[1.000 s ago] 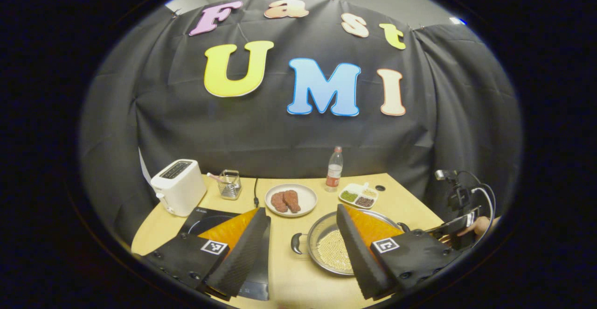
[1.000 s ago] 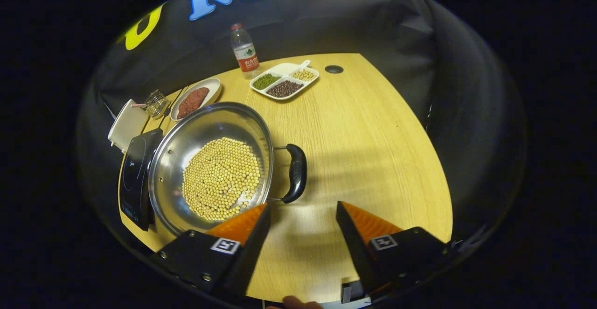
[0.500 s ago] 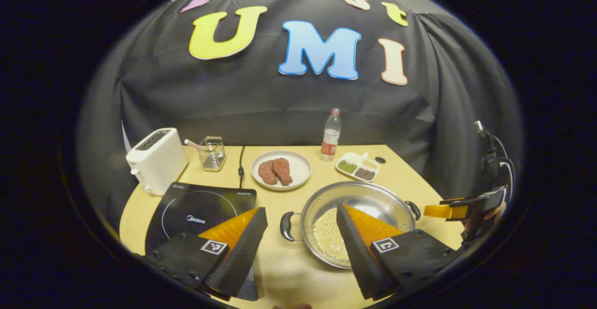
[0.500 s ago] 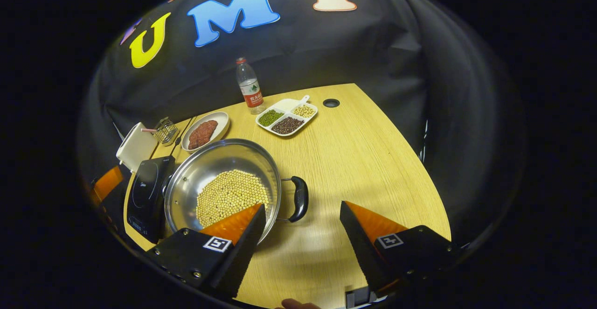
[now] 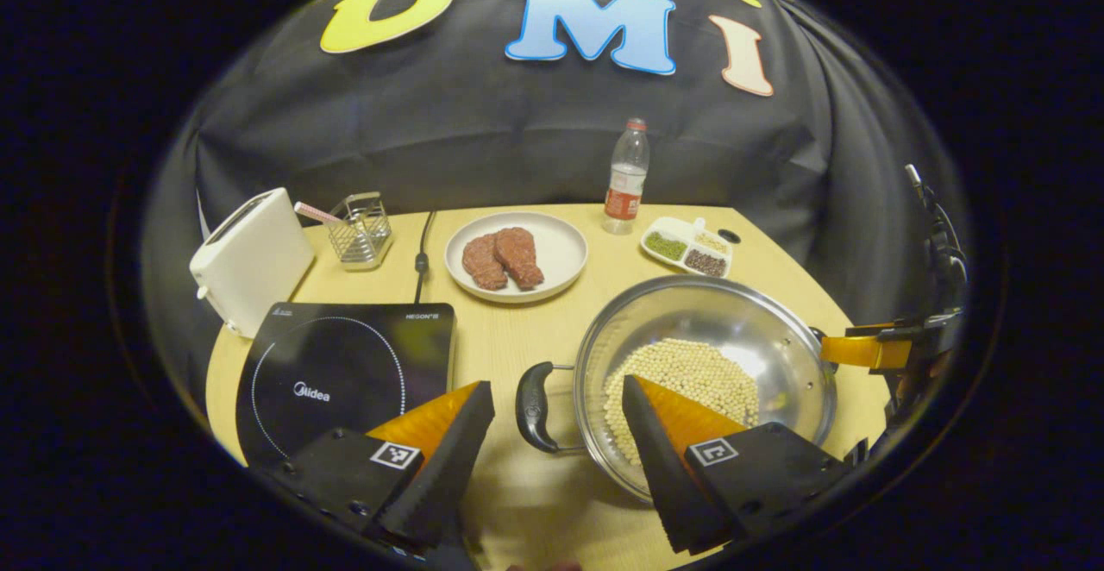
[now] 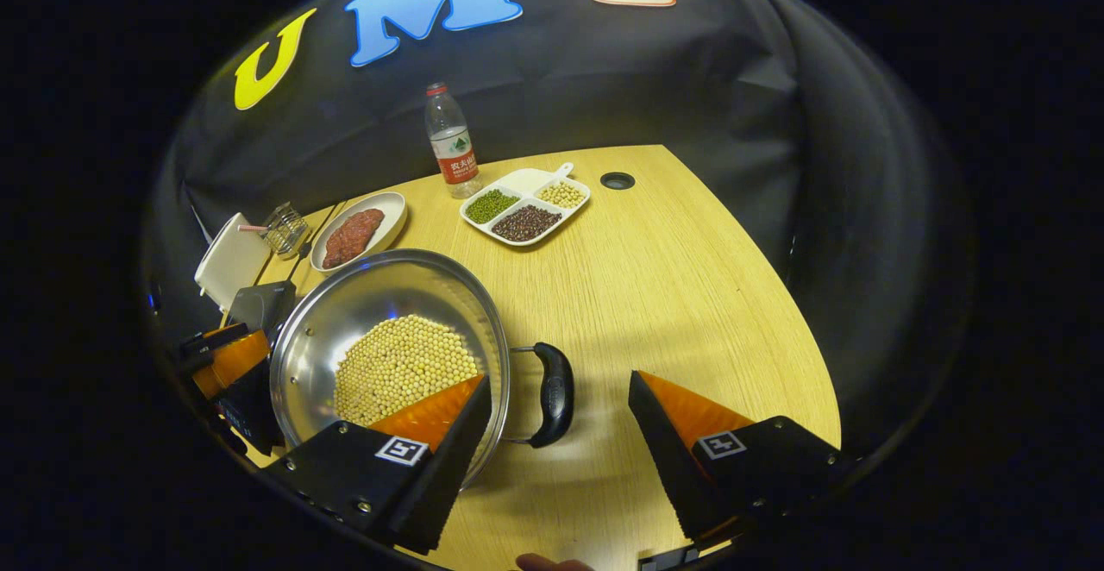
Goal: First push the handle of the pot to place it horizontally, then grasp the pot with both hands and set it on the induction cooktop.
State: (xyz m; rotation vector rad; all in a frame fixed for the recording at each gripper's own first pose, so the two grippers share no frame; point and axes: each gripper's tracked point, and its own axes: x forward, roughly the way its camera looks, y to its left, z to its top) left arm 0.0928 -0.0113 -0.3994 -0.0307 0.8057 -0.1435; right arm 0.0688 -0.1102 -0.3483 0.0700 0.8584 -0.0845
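A steel pot (image 5: 690, 312) holding soybeans (image 5: 690, 368) stands on the wooden table, to the right of the black induction cooktop (image 5: 345, 364). Its two black handles point left and right. In the left gripper view the near handle (image 5: 533, 394) lies just ahead of my open left gripper (image 5: 556, 442), in line with the gap between the fingers. In the right gripper view the pot (image 6: 379, 295) is at the left, and its other handle (image 6: 552, 394) sits just ahead of my open right gripper (image 6: 556, 433). My left gripper (image 6: 224, 360) shows beyond the pot, in front of the cooktop (image 6: 259, 304).
Behind the cooktop stand a white toaster (image 5: 250, 260) and a wire holder (image 5: 358, 230). A plate of meat (image 5: 516, 256), a water bottle (image 5: 625, 176) and a divided dish of beans (image 5: 690, 247) line the back. A black cable (image 5: 423, 252) runs to the cooktop.
Both grippers have come down and closer to the pot, one at each handle. The pot looms larger in the left gripper view. Both have stayed open.
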